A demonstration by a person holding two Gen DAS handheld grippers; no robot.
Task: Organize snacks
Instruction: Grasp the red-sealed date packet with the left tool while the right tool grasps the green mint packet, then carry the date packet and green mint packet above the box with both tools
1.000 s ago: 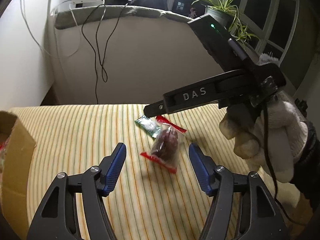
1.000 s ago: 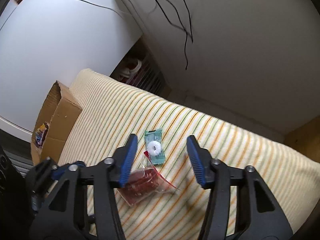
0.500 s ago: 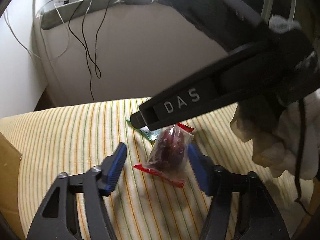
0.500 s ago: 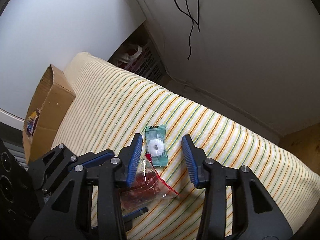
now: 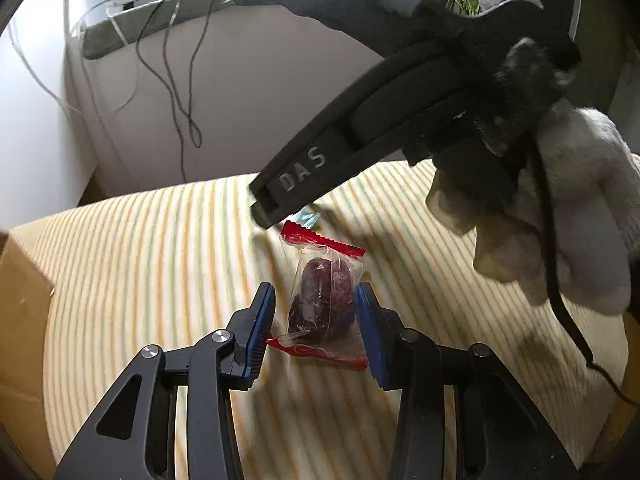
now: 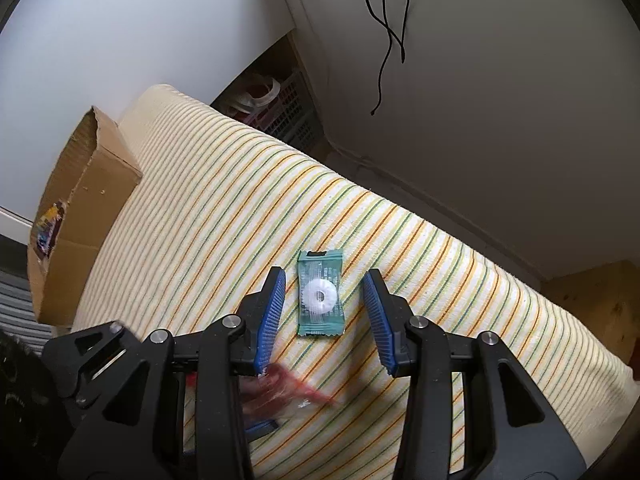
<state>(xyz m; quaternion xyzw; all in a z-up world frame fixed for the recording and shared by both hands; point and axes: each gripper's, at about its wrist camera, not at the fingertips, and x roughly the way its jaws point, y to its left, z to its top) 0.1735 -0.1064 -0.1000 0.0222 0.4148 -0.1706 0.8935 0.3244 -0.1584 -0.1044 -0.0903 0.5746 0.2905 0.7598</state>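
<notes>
Blue-padded, my left gripper (image 5: 315,334) is closing round the red-edged date packet (image 5: 325,305) on the striped cloth (image 5: 160,260), while my right gripper (image 6: 325,312) straddles the green mint packet (image 6: 320,293) untouched, so each lifts one snack for the cardboard box (image 6: 88,184).

The left tool (image 5: 314,330) has come in around the clear packet of dark red fruit (image 5: 324,304), which a second ago lay ahead at 12 o'clock; its jaws are closing, the packet between them, the right pad at the wrapper. The right tool (image 6: 324,316) has advanced over the green mint packet (image 6: 320,293), formerly toward 11 o'clock, now squarely between narrower, untouching jaws. The gloved hand (image 5: 560,216) looms closer at 2 o'clock.
</notes>
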